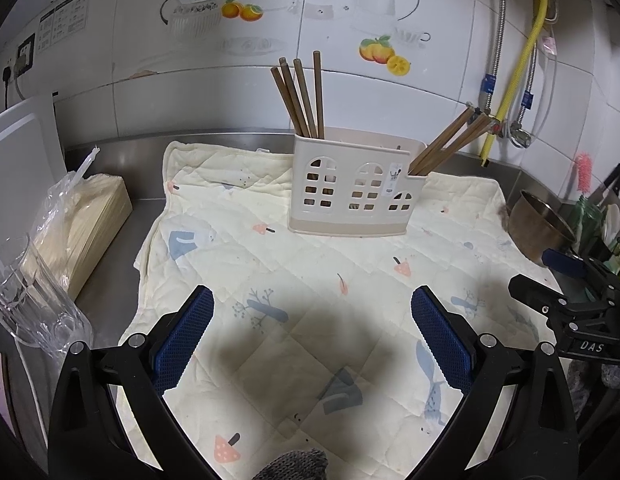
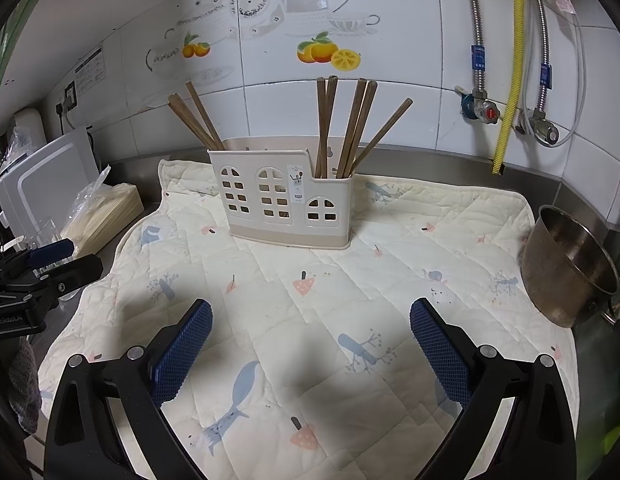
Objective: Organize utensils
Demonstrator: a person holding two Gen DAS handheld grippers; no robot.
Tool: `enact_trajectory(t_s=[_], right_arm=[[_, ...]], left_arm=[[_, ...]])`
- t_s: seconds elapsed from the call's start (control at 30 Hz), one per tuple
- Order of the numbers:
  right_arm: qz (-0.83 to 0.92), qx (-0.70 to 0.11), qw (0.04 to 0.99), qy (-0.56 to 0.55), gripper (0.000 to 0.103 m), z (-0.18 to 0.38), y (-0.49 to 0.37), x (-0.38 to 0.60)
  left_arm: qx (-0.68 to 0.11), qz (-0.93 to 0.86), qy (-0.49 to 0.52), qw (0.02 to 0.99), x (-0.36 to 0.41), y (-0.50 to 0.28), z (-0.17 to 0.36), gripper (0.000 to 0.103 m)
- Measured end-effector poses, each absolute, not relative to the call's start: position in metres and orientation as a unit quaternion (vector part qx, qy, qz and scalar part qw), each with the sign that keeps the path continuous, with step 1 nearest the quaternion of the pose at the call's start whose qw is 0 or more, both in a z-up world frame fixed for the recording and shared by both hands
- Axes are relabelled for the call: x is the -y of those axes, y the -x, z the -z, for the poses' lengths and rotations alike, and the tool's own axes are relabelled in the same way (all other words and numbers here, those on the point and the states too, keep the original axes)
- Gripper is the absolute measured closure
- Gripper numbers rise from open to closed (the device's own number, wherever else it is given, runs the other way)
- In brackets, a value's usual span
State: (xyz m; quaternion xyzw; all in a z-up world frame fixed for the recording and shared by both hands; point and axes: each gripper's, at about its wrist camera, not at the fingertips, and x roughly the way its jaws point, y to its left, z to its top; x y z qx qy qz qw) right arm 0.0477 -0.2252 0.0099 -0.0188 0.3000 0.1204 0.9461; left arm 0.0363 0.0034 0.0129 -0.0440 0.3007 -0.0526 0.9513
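A cream utensil holder point(image 1: 352, 194) with window cut-outs stands on a quilted cloth point(image 1: 310, 280) near the back wall; it also shows in the right wrist view point(image 2: 286, 208). Several brown chopsticks point(image 1: 300, 96) stand in its left compartment and several more point(image 1: 450, 142) lean out of its right compartment; in the right wrist view they show left point(image 2: 198, 120) and right point(image 2: 350, 128). My left gripper point(image 1: 312, 320) is open and empty above the cloth, short of the holder. My right gripper point(image 2: 310, 332) is open and empty too.
A metal bowl point(image 2: 570, 268) sits at the cloth's right edge. A plastic-wrapped stack point(image 1: 86, 224) and a clear glass point(image 1: 26, 300) stand on the steel counter at left. Pipes and a yellow hose point(image 2: 510, 64) run down the tiled wall.
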Motion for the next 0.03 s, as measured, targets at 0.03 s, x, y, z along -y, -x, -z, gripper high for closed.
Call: enact_trajectory(t_s=[0.03], right_arm=[[-0.12, -0.3, 0.946, 0.019, 0.007, -0.0099, -0.0477, 0.2252]], left_arm=[[-0.301, 0.053, 0.044, 0.951, -0.0034, -0.0362, -0.0129, 0.005]])
